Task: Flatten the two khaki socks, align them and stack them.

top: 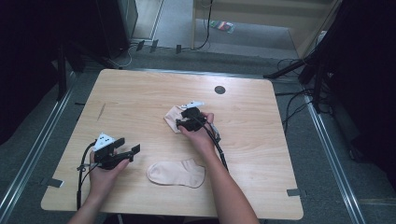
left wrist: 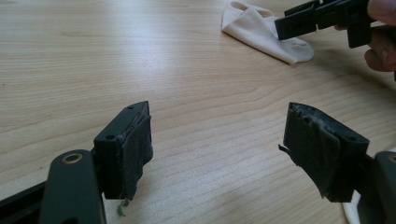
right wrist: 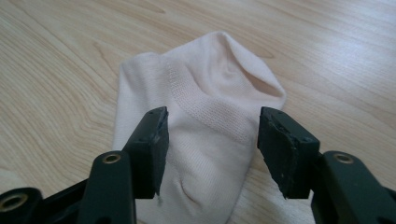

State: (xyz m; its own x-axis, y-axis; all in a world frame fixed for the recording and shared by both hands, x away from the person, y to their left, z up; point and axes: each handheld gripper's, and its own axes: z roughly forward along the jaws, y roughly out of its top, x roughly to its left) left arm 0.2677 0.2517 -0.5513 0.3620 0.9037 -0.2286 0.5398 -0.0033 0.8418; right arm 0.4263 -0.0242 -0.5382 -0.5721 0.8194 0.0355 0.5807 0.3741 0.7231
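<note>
Near the middle of the table (top: 140, 93), slightly toward its right edge, lies a pale peach sock (right wrist: 205, 121), partly bunched. The right gripper (top: 186, 122) hangs directly over it. In the right gripper view the two black jaws stand apart on either side of the sock, with fabric beneath the gap; no pad presses on the cloth. The sock's open cuff points away from that gripper, and its long axis runs along the line of the jaws. In the high view this axis runs on a slant from the centre of the table toward the far left corner.

A second sock (top: 176, 173) of the same colour lies flat close to the near edge, at the middle of that edge. Its long axis runs parallel to the near edge, with the cuff end at the right. The two socks lie well apart.

The left gripper (top: 127, 147) rests near the near left corner, jaws wide apart with nothing between them, pointing across bare wood toward the first sock.

The table is light wood with rounded corners. A small dark round fitting (top: 220, 89) sits near the far edge. Grey carpet (top: 261, 37) surrounds the table, with cables (top: 292, 100) trailing past the right edge and dark stands at both sides.
</note>
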